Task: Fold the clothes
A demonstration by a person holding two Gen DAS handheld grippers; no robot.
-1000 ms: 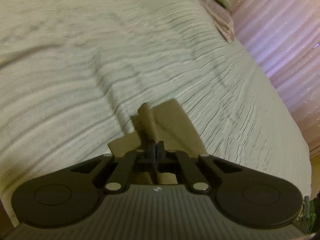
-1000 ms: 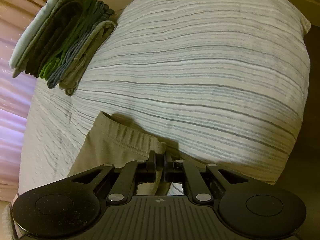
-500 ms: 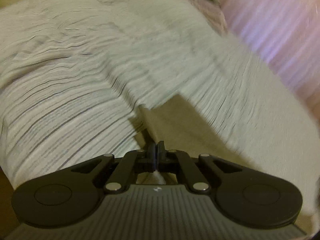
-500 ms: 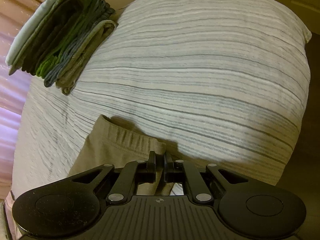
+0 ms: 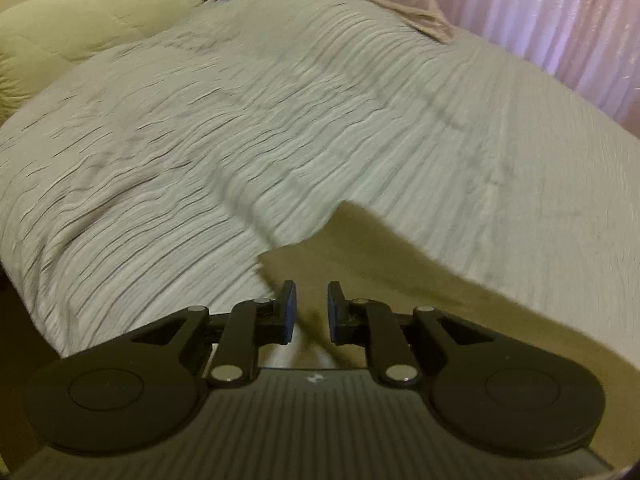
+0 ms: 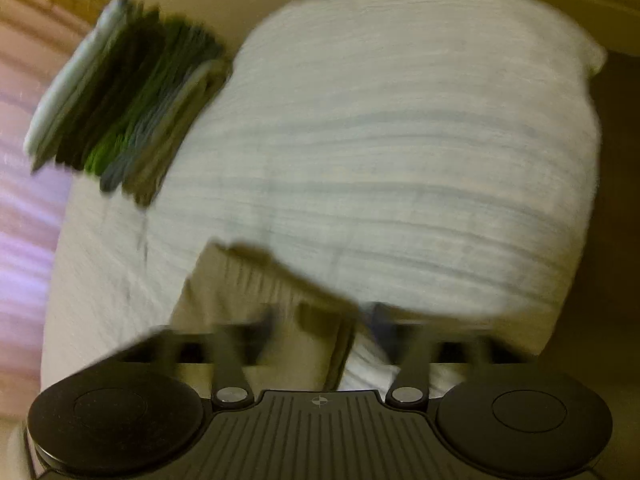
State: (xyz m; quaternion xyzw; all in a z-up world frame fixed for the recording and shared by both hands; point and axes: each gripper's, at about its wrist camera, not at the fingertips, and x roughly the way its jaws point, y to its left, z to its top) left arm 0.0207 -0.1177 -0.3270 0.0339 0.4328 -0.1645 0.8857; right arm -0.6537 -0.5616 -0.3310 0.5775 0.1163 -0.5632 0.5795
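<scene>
Striped bedspread (image 5: 248, 128) on a bed, tan garment (image 5: 384, 264) lying flat, left gripper (image 5: 311, 312) spread above it, right gripper (image 6: 324, 332) blurred, spread, folded stack (image 6: 124, 116) beyond.

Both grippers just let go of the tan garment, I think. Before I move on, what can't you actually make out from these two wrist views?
- Right wrist: motion blur smears the right gripper; its fingers look apart.
- Right wrist: the folded stack is too blurred to count.
- Both views: the tan garment is cut off by the gripper bodies, so its fold is unclear.
- Left wrist: the left gripper is open, the garment below it.
</scene>
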